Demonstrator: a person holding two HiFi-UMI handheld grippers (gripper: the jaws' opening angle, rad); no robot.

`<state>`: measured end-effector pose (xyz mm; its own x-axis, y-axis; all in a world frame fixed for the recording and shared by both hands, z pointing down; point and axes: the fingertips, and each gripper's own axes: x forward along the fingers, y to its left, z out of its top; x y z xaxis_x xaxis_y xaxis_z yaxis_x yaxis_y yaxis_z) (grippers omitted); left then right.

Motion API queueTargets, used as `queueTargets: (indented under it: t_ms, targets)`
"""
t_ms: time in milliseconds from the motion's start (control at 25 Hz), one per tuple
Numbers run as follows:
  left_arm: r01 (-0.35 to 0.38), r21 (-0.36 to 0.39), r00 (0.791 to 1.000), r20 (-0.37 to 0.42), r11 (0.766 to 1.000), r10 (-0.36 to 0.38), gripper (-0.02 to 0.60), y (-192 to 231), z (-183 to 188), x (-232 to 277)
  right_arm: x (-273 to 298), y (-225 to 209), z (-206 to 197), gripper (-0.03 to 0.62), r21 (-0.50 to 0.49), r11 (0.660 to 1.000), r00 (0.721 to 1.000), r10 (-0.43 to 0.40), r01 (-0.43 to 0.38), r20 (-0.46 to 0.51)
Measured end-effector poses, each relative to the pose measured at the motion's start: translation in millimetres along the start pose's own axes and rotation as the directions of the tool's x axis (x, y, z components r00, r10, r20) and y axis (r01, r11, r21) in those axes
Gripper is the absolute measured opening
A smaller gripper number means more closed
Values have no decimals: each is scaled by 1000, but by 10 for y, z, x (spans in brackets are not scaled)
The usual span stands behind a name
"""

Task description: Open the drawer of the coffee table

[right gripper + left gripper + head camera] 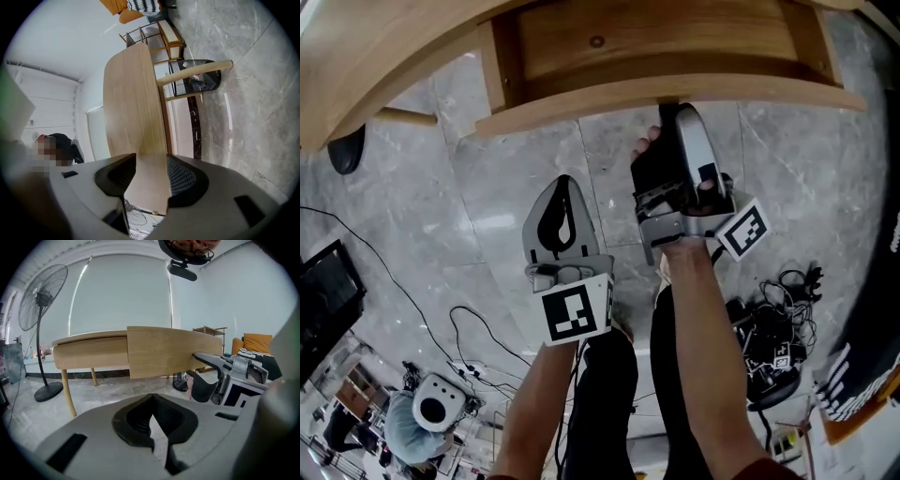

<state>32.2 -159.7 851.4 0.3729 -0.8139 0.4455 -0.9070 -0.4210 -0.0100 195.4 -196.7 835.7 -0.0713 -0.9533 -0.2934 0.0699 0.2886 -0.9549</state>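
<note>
The wooden coffee table (pixel 375 56) runs across the top of the head view with its drawer (pixel 656 42) pulled out. My right gripper (pixel 670 111) reaches up under the drawer front (pixel 675 94) and is shut on its lower edge. In the right gripper view the drawer front (pixel 133 108) fills the gap between the jaws of my right gripper (pixel 151 180). My left gripper (pixel 565 183) hangs shut over the floor, left of the right one and apart from the drawer. In the left gripper view my left gripper (pixel 152 423) holds nothing, and the drawer front (pixel 168 352) stands out from the table (pixel 89 350).
Grey marble floor lies under the table. A standing fan (pixel 42 301) is at the left, a black wire bin (pixel 199 79) beside a table leg (pixel 194 72). A tangle of cables (pixel 773 328) lies at the right of the person's legs. An orange cushion (pixel 257 341) sits far right.
</note>
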Motion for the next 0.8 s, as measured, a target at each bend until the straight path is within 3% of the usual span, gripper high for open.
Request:
queueTargets:
  t_ms: [800]
  targets:
    - [40,7,999,11,999,-40,6,18,-224,-229,-452,-124,-99,206,17,999,998,33,-34,44]
